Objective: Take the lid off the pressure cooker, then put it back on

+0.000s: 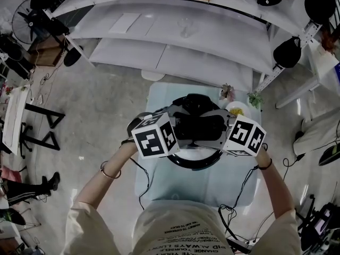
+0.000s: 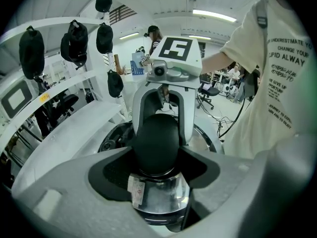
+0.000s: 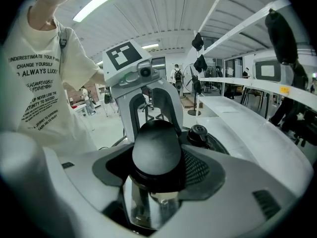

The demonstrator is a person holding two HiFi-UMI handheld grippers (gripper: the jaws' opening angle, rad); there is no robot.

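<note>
Jaws on the left gripper (image 2: 157,157) are closed on the left handle end (image 2: 157,138), and we can see the dark pads pressing its rounded black nose from both sides. Same story opposite: the right gripper (image 3: 157,165) has its jaws clamped wide around the right handle end (image 3: 156,150), pads snug against it.

So we've got the pressure cooker (image 1: 195,162) gripped at both ends. It stands upright, dead centre of the head view, on the pale desk (image 1: 159,97). Its black handle bar (image 1: 199,126) runs left to right across that frame, one end toward each marker cube, and the two grippers face each other along that line.

Below the left handle end we see the shiny steel pot wall (image 2: 161,200) with a small sticker (image 2: 135,190) on it. In the right gripper view a black valve knob (image 3: 199,132) stands up on the lid (image 3: 213,143), just right of centre. The lid looks seated on the pot, but we can't tell whether it's locked.

A small dish (image 1: 236,110) sits just beyond the cooker at upper right, and white shelves (image 1: 159,31) curve across the top of the head view.
</note>
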